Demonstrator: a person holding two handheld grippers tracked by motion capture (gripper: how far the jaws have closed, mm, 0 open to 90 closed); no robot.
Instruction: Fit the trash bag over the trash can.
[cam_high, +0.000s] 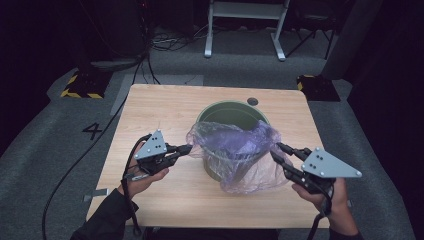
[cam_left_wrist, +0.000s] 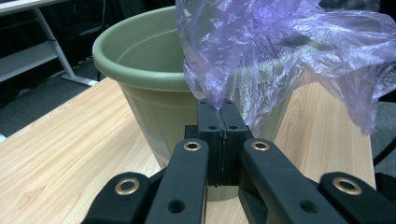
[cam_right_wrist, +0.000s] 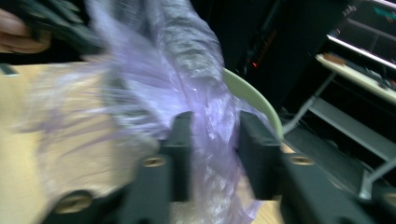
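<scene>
The purple plastic bag (cam_high: 240, 150) hangs over the near rim of the green pot (cam_high: 231, 116) on the surface (cam_high: 150, 110), the left tongs (cam_high: 186, 149) pinched on its edge and the right tongs (cam_high: 279, 151) half open around a fold, so a hard pull could tear the film or tip the pot.

From my remote seat this reads as a lab or test studio. My wooden table (cam_high: 150, 115) stands alone on grey carpet (cam_high: 45, 150) with a "4" (cam_high: 93, 131) marked beside it. Yellow-and-black hazard-striped blocks (cam_high: 82, 86) sit off its far corners, cables (cam_high: 167, 42) trail across the floor, a white metal desk frame (cam_high: 245, 25) stands behind, and the surroundings are dark.
</scene>
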